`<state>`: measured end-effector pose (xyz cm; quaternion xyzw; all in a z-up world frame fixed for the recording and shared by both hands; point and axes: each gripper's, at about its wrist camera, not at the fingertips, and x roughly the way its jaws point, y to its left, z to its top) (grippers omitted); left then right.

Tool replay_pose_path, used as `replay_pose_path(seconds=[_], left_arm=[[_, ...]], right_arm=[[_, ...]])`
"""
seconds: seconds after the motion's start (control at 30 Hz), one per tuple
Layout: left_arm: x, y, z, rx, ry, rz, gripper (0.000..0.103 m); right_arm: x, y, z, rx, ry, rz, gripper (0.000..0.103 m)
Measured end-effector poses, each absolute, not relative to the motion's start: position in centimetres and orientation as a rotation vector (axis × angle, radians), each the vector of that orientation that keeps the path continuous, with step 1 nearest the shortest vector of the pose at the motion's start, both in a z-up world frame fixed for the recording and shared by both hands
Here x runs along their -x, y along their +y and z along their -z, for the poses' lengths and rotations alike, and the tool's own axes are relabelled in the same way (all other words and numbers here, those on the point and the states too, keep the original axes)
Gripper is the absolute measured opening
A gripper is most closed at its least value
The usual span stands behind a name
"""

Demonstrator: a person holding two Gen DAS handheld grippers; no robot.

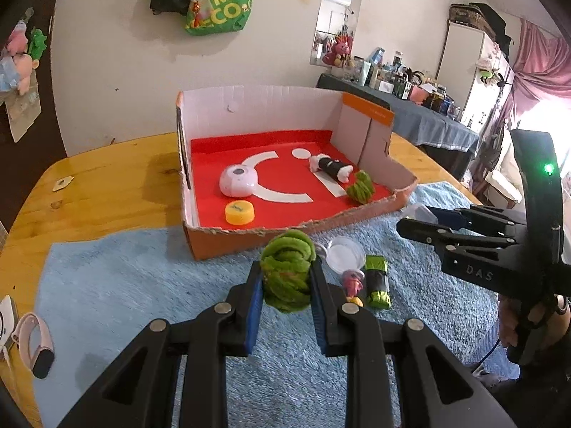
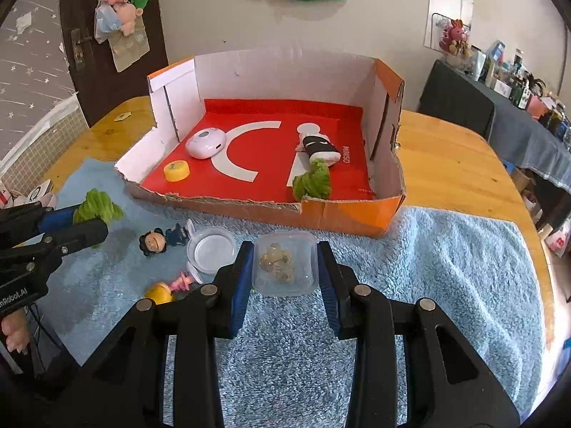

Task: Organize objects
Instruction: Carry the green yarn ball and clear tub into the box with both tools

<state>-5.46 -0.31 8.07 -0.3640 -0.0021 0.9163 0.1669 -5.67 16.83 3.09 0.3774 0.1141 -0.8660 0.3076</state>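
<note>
Left claw (image 1: 285,278) clamps green yarn (image 1: 287,271), hiding doll (image 1: 353,283).

I see a wooden counter (image 2: 446,164) with a blue fluffy towel (image 2: 446,267) spread over its near part. At my twelve o'clock, an open cardboard box (image 2: 349,214) rests partly on the towel. At ten o'clock, a small paper scrap (image 1: 63,182) lies on bare wood.

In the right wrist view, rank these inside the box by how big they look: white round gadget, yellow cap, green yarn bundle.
1. Green yarn bundle and white round gadget look about alike; the yarn sits nearer the camera and the box wall hides its base, so I won't rank them.
2. Yellow cap, clearly smallest.
</note>
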Motion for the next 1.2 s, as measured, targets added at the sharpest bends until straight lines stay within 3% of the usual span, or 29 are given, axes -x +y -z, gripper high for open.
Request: replay_pose_path(seconds=[0.63,1.2], left_arm=[[9.0,0.4,-10.8,0.976,0.002,-2.595,0.026],[14.6,2.5,-8.9,1.096,0.086,-2.499,0.026]], right_arm=[[7.5,14.8,-6.1,-0.920,0.325,2.264,0.033],[11.7,10.7,-4.6,-0.997,0.419,2.123,0.033]])
